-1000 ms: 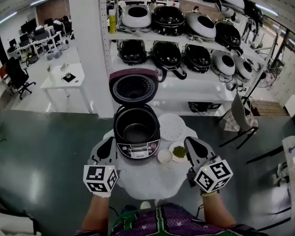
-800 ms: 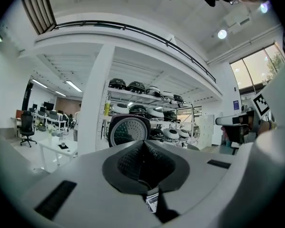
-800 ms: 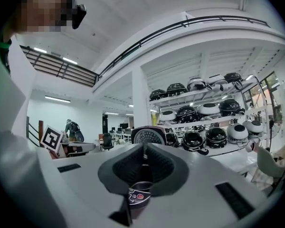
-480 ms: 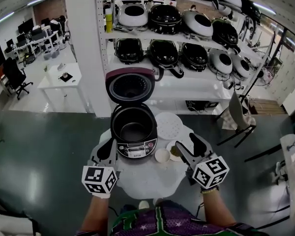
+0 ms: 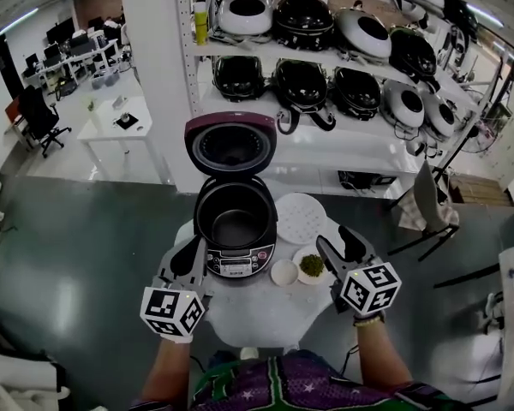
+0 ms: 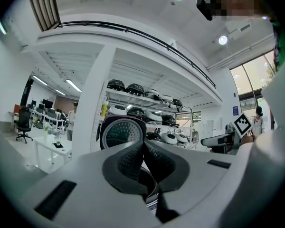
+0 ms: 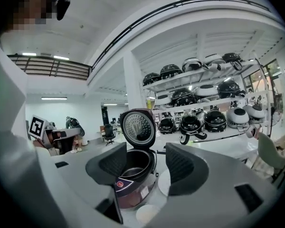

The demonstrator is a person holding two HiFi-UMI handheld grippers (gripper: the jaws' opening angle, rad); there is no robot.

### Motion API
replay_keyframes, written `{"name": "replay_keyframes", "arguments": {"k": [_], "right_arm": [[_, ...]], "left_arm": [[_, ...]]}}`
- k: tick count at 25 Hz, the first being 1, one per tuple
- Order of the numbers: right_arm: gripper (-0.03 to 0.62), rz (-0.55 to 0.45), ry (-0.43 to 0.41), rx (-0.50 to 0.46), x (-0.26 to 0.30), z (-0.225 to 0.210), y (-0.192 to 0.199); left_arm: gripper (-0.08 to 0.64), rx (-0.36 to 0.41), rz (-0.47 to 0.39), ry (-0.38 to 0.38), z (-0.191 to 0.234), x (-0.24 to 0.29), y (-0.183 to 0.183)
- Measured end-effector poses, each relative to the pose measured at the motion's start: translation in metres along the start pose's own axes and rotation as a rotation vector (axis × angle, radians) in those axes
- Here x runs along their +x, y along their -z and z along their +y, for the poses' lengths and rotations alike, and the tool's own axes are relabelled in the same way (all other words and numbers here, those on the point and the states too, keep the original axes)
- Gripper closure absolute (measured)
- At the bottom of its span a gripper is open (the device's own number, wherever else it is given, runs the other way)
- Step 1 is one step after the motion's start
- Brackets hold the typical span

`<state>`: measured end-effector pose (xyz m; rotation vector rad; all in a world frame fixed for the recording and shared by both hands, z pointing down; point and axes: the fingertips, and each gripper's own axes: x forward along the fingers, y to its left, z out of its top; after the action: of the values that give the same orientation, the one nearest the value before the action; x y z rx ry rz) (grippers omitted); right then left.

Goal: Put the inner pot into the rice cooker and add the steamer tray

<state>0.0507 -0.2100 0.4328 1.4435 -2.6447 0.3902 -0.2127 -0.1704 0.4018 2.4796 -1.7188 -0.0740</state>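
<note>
The maroon rice cooker (image 5: 236,259) stands on a round white table (image 5: 257,319) with its lid (image 5: 231,144) raised. A dark inner pot (image 5: 236,227) sits in it. The white perforated steamer tray (image 5: 301,217) lies flat on the table just right of the cooker. My left gripper (image 5: 191,253) is shut and empty, by the cooker's front left. My right gripper (image 5: 340,245) hovers right of the tray; its jaws have just been opening and hold nothing. In the right gripper view the cooker (image 7: 133,182) and tray (image 7: 162,182) lie ahead of the right gripper (image 7: 146,167).
A small white bowl (image 5: 284,272) and a plate with green food (image 5: 312,265) sit in front of the tray. Shelves with several rice cookers (image 5: 325,84) stand behind the table. A chair (image 5: 424,208) is at the right and office desks (image 5: 120,122) at the back left.
The right gripper's jaws went from shut to wide open, and it moved forward and lower toward the plate and tray. The left gripper barely shifted and stays shut.
</note>
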Motion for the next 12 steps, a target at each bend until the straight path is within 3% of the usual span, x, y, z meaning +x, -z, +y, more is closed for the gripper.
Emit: {"name": "replay_keyframes", "arguments": {"k": [12], "right_arm": [[0.36, 0.128, -0.077, -0.003, 0.059, -0.099, 0.029]], "left_arm": [[0.538, 0.006, 0.019, -0.072, -0.032, 0.055, 0.005]]}}
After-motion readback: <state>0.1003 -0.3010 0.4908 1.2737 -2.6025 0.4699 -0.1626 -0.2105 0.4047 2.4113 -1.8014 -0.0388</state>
